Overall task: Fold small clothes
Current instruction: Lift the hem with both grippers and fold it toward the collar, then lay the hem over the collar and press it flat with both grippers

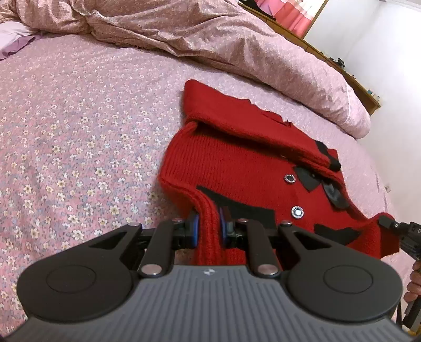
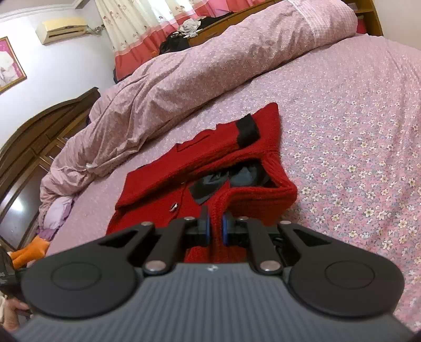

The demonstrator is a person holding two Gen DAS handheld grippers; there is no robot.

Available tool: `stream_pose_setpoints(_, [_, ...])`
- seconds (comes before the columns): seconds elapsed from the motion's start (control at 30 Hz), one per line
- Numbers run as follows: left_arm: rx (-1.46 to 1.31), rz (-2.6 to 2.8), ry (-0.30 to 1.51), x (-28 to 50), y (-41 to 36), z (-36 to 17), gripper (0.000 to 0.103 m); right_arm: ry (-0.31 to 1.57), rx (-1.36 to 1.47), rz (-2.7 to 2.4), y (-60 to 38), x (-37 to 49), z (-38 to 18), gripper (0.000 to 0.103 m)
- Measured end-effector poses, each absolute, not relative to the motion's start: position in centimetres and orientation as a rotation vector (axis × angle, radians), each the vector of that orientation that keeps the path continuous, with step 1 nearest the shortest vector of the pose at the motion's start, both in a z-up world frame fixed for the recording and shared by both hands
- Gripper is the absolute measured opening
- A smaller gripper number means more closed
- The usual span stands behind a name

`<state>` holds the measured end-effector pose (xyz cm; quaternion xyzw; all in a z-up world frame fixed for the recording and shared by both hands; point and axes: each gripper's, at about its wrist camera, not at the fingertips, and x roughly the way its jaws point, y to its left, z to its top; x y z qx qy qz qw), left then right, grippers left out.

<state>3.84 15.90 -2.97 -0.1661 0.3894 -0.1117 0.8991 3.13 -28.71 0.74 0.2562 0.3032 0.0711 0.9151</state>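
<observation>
Left wrist view: left tongs (image 1: 209, 223) pinch the red cardigan (image 1: 236, 168); right tongs (image 2: 215, 223) pinch it too. Uneven pulling could undo the folded sleeve (image 2: 223, 136).

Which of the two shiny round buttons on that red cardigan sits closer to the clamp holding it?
The lower button, just beyond the left gripper pinching the red cardigan. The other button lies farther up, beside the black bow.

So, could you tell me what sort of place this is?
Most likely a home bedroom: a bed with a floral sheet and rumpled duvet, curtains, and a wall air conditioner.
</observation>
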Motion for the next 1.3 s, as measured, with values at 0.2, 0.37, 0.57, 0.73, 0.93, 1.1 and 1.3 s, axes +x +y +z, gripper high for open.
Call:
stream_pose_setpoints(0.2, [-0.374, -0.250, 0.765, 5.2, 15.6, -0.8, 0.015, 0.578, 0.630, 0.207, -29.6, 3.9, 1.6, 0.012])
stream_pose_setpoints(0.37, [-0.376, -0.247, 0.708, 7.3, 15.4, 1.6, 0.014, 0.530, 0.651, 0.226, -30.2, 5.2, 3.0, 0.012])
stream_pose_setpoints(0.57, [-0.362, -0.243, 0.682, 10.6, 15.2, 3.8, 0.013, 0.493, 0.677, 0.226, -31.4, 7.7, 4.1, 0.012])
stream_pose_setpoints(0.73, [-0.378, -0.236, 0.670, 14.1, 15.2, 4.9, 0.013, 0.473, 0.690, 0.228, -32.3, 10.1, 4.6, 0.012])
stream_pose_setpoints(0.93, [-0.387, -0.210, 0.678, 18.7, 15.2, 5.3, 0.013, 0.457, 0.713, 0.216, -33.3, 13.3, 4.9, 0.012])
stream_pose_setpoints(1.1, [-0.376, -0.175, 0.690, 23.5, 14.9, 5.1, 0.013, 0.434, 0.725, 0.181, -34.3, 15.9, 4.7, 0.012])
stream_pose_setpoints(1.3, [-0.360, -0.110, 0.708, 29.9, 14.3, 3.8, 0.013, 0.435, 0.717, 0.111, -34.8, 20.1, 3.1, 0.012])
